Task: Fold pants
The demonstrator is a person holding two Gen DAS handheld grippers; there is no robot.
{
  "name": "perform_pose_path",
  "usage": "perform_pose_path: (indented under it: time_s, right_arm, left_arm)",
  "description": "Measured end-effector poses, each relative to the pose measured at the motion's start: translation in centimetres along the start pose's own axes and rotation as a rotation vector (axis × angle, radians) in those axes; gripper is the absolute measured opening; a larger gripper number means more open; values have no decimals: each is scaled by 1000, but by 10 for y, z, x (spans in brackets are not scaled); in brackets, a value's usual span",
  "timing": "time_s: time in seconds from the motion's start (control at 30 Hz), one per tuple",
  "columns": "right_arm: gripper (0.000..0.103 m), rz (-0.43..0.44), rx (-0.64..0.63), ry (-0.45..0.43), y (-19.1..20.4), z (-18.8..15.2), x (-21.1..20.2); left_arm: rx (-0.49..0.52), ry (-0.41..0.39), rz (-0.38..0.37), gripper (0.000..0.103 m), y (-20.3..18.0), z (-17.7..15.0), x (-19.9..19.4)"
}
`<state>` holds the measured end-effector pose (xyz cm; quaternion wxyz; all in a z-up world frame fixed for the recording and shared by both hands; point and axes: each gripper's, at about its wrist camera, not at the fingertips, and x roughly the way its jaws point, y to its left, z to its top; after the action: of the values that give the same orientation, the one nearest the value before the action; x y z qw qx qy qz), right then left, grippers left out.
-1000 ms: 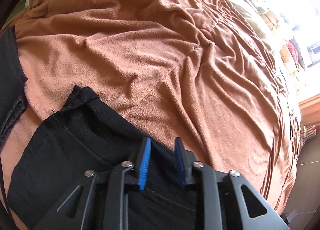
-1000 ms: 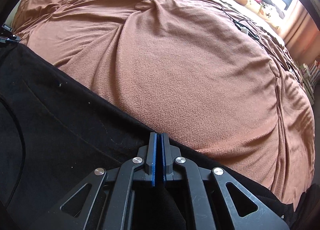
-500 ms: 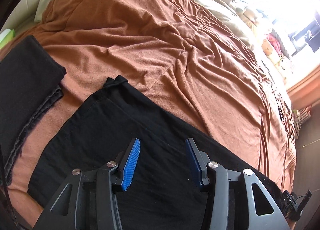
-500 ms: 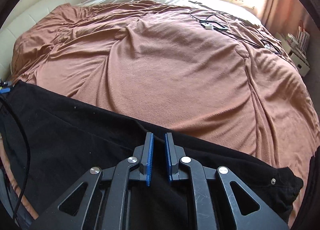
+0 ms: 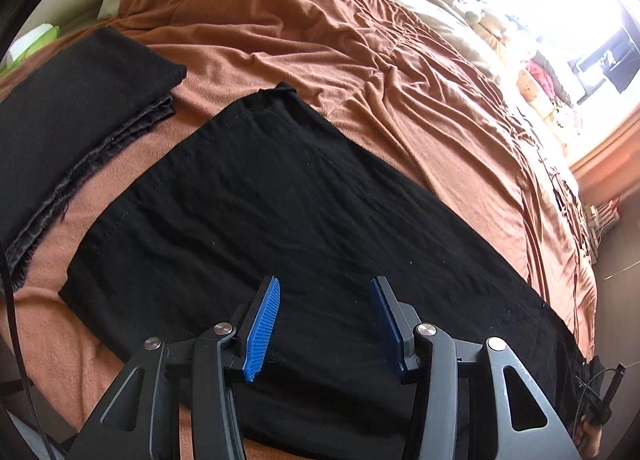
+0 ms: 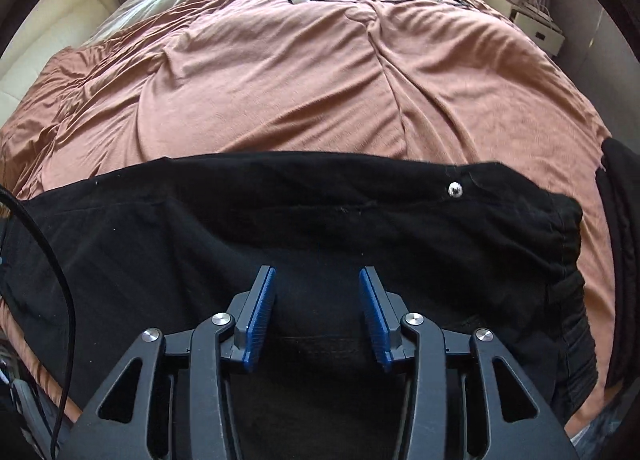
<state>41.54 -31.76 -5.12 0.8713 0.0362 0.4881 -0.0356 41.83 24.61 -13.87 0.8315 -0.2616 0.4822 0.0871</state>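
The pants (image 5: 280, 228) lie flat on the brown blanket (image 6: 280, 72), both the left gripper (image 5: 324, 324) and right gripper (image 6: 316, 312) gaping empty, its jaws just opened, so regrip both ends squarely before folding across.

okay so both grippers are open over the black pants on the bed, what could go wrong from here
1. The right gripper, its jaws just opened and nothing between them, may pinch only the top layer of the pants, so the fold could come apart.
2. The cable draped over the pants at the left could snag.
3. The left gripper could catch the blanket or disturb the folded pile beside the hem.
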Motion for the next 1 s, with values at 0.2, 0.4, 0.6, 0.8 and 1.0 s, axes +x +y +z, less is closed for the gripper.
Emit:
perform_pose_path:
  time_s: [0.2,0.4,0.6,0.8,1.0]
  right_arm:
    - [44,-67,16,36,17,6,36]
    - [46,-135,37,6,21,29,61]
    - [47,-170,28,-8,25,54,81]
    - [47,-180,40,-41,20,65,93]
    - [47,-127,76,-38,13,71,78]
  left_arm:
    - [16,22,14,50,5,-27,3]
    - [6,26,24,50,15,-48,0]
    - [-14,14,18,50,23,-65,-5]
    - [-47,-2,-1,50,28,-72,-13]
    - [-81,-16,-13,50,34,-79,-22]
